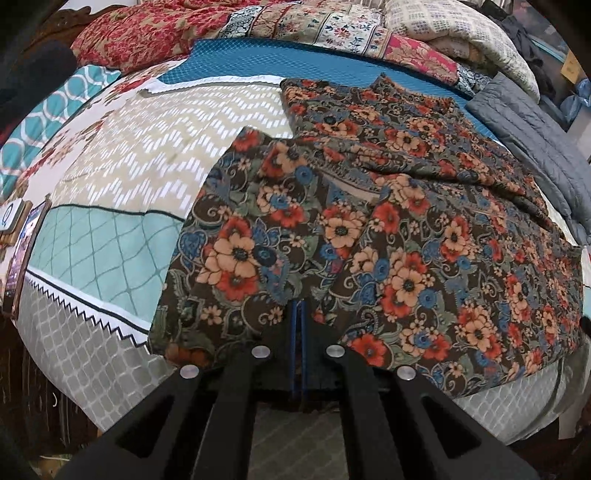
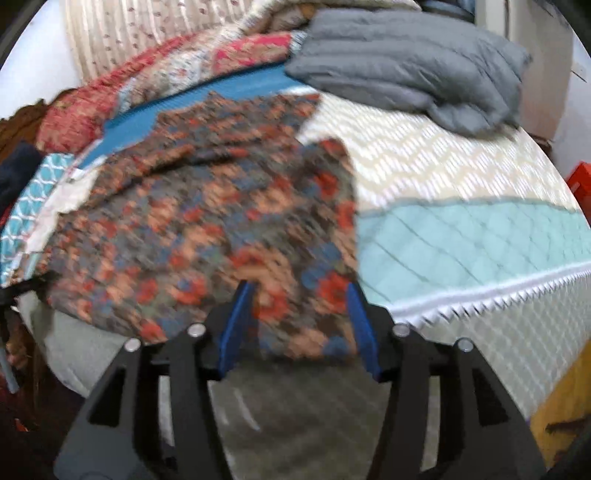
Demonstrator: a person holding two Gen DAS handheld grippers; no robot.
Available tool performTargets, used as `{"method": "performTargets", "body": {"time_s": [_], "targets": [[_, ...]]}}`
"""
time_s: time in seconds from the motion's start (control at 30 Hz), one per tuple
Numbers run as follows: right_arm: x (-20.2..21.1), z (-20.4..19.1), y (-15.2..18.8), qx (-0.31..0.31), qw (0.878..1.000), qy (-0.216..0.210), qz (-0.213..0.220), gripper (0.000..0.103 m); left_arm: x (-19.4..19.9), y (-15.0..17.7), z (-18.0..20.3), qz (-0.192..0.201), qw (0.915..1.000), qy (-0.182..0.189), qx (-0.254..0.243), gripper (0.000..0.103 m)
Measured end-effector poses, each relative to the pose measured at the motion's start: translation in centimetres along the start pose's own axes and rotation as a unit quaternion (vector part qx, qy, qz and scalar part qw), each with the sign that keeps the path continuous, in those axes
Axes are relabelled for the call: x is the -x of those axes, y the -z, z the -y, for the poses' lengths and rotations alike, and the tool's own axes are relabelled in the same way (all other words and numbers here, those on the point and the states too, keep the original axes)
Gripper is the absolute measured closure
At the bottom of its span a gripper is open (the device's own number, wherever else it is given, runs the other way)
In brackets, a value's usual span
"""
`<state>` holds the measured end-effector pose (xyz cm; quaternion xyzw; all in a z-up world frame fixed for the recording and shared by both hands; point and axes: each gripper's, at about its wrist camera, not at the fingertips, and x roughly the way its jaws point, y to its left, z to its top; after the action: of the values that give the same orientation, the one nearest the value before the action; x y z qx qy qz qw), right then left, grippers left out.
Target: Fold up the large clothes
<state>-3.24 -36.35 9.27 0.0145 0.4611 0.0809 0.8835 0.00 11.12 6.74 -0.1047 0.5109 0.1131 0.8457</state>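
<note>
A large floral garment (image 1: pixel 388 229), brown with orange, red and blue flowers, lies spread on the bed, its sleeve parts folded in over the middle. My left gripper (image 1: pixel 297 310) is shut at the garment's near edge, its blue pads pressed together with the cloth bunched at their tips. The right wrist view is blurred by motion. In it, the same floral garment (image 2: pixel 207 206) reaches down to my right gripper (image 2: pixel 299 310). That gripper stands open, and the hem lies loose between its blue pads (image 2: pixel 236 321) without being pinched.
The bed carries a patterned quilt (image 1: pixel 110 192) with cream, mint and grey bands. A grey padded jacket (image 2: pixel 406 62) lies at the far right. Folded quilts and blankets (image 1: pixel 295 26) pile up along the far side. The bed's near edge drops off just under both grippers.
</note>
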Motion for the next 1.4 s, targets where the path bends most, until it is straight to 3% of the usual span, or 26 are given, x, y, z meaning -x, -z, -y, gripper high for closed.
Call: {"method": "performTargets", "body": {"time_s": [0.07,0.23,0.3,0.7,0.93,1.1,1.23,1.4], "targets": [[-1.0,1.0,0.8,-0.012,1.000,0.005,-0.018,0.047,-0.1,0.1,0.0,0.000,1.0000,-0.003,-0.001,0.096],[-1.2,1.8,1.4,-0.056,0.998,-0.012,0.001,0.041,-0.4,0.3,0.3,0.004,0.9999,-0.010,-0.006,0.096],[-1.4,1.0,1.6,-0.045,0.999,0.002,0.007,0.035,-0.4,0.3,0.5,0.006,0.9998,-0.015,-0.009,0.096],[-1.9,-0.4,1.7,-0.022,0.999,0.040,0.012,0.029,-0.7,0.7,0.8,0.018,0.9995,-0.020,-0.017,0.096],[-1.9,-0.4,1.7,-0.022,0.999,0.034,0.011,0.026,-0.8,1.2,0.5,0.041,0.9988,-0.013,-0.023,0.096],[-2.5,-0.8,1.4,-0.013,1.000,0.012,0.003,0.008,-0.8,1.7,0.4,0.062,0.9975,-0.007,-0.032,0.096],[-2.7,-1.1,1.4,-0.009,1.000,0.014,0.001,0.007,-0.8,1.6,-0.4,0.063,0.9977,0.020,-0.014,0.096],[-2.7,-1.2,1.5,-0.010,1.000,0.013,0.001,0.007,-0.9,1.7,-0.3,0.068,0.9974,0.021,-0.014,0.096]]}}
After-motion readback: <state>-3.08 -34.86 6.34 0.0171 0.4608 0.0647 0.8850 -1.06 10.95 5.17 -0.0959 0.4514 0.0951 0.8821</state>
